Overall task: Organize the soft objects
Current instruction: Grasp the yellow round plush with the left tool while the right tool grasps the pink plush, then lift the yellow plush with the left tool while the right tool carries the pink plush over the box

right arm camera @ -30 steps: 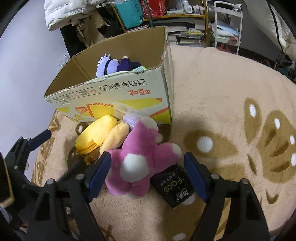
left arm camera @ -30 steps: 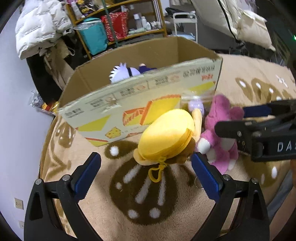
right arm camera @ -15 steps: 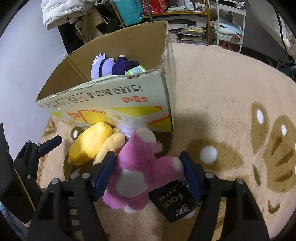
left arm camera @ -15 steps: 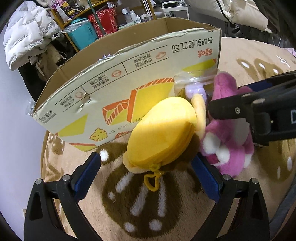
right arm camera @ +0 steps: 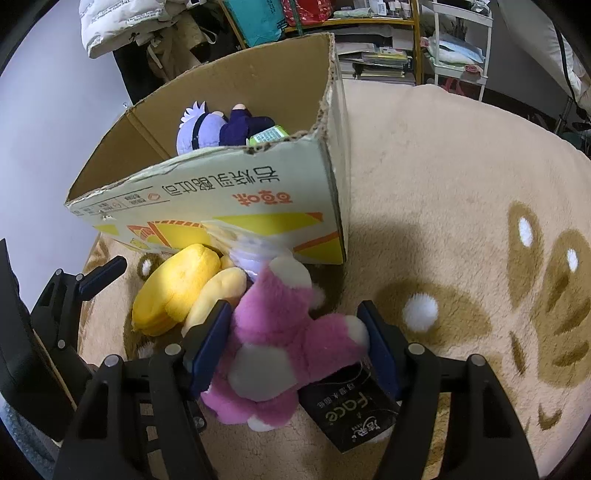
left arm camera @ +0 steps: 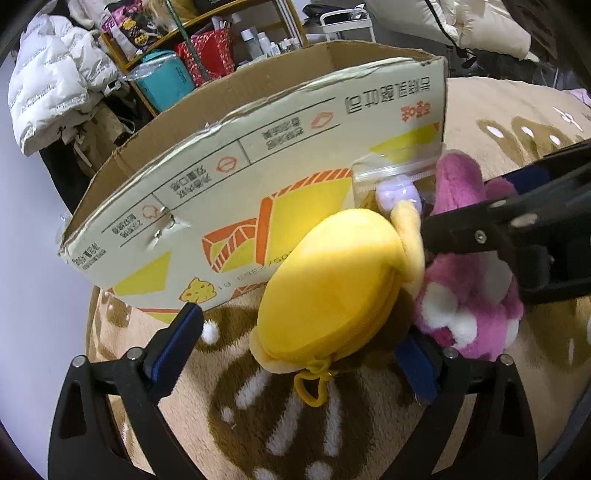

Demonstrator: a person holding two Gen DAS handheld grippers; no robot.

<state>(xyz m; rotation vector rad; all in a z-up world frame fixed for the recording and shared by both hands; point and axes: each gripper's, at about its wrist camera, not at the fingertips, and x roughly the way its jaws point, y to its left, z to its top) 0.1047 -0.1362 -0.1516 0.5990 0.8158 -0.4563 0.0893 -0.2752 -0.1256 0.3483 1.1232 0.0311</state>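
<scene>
Box (right arm camera: 229,199): open-topped cardboard carton standing on the rug, printed front wall facing both cameras, its print upside down.
Box contents: a doll (right arm camera: 201,127) with pale purple hair and dark blue clothes lies against the back wall; a small green pack (right arm camera: 266,134) sits just beside it at the front rim. The rest of the inside is hidden.
Bag (left arm camera: 397,177): clear zip bag leaning on the box front, outside it, with a pale purple item inside.
Yellow plush (left arm camera: 328,291): round, with a yellow loop cord at its lower edge; lies on the rug against the box front, touching the pink plush.
Pink plush (right arm camera: 291,332): pink with white patches, on the rug in front of the box's right corner; a black tag (right arm camera: 347,406) lies under its lower side.
Left gripper (left arm camera: 299,350): jaws wide apart; right finger sits against the yellow plush's lower edge, left finger well clear of it, so no grip.
Right gripper (right arm camera: 295,332): fingers straddle the pink plush, both blue pads at or touching its fur; whether it is squeezing, I cannot tell.
Rug (right arm camera: 461,192): beige pile with brown and white pattern.
Background: shelves (right arm camera: 369,33) with clutter and a white jacket (left arm camera: 51,81).
</scene>
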